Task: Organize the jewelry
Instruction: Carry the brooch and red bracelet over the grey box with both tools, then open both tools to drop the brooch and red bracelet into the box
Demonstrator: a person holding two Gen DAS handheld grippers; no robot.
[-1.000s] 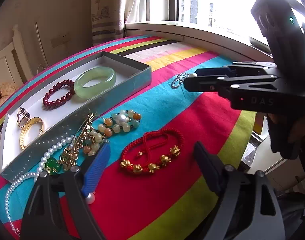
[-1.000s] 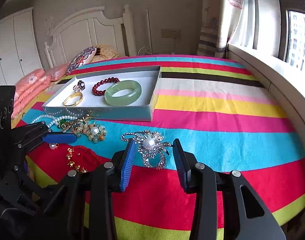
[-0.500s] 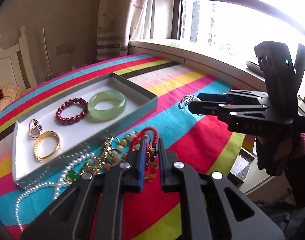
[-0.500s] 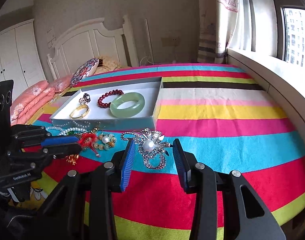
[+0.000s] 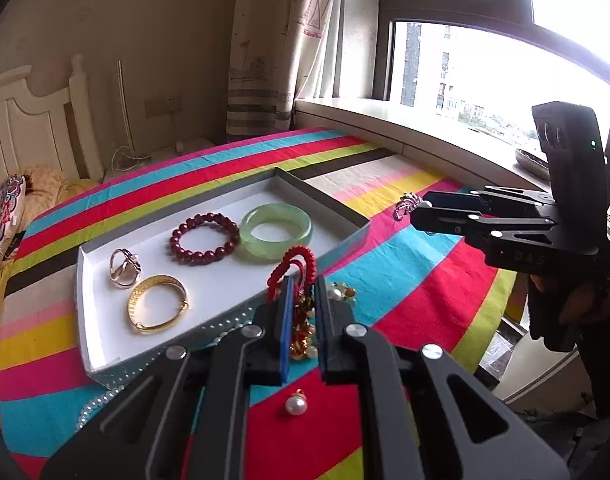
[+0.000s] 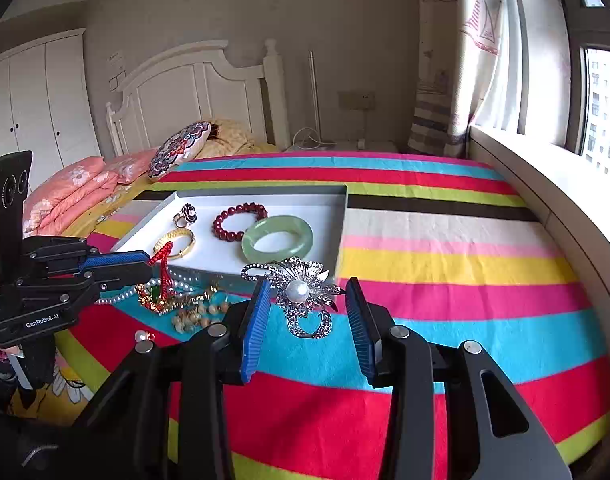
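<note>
My left gripper [image 5: 303,286] is shut on a red cord bracelet [image 5: 295,251] with gold beads. It hangs from the jaws above the near wall of the grey jewelry box [image 5: 321,190]. From the right wrist view the same gripper [image 6: 147,264] holds the bracelet [image 6: 164,260] up at the box's near left corner. My right gripper [image 6: 309,292] is shut on a silver flower brooch [image 6: 297,290] with a pearl centre, held above the striped bedspread just right of the box [image 6: 341,224]. In the left wrist view the brooch [image 5: 405,202] shows at that gripper's [image 5: 419,208] tips.
Inside the box lie a green bangle [image 5: 276,231], a dark red bead bracelet [image 5: 205,238], a ring [image 5: 123,268] and a gold bangle [image 5: 157,308]. A pearl necklace [image 5: 101,404], mixed beads [image 6: 193,312] and a loose pearl [image 5: 296,406] lie before it. The window sill [image 6: 545,160] runs along the right.
My left gripper has shut on the red cord bracelet and lifted it off the bedspread toward the box. My right gripper has risen a little with the brooch.
</note>
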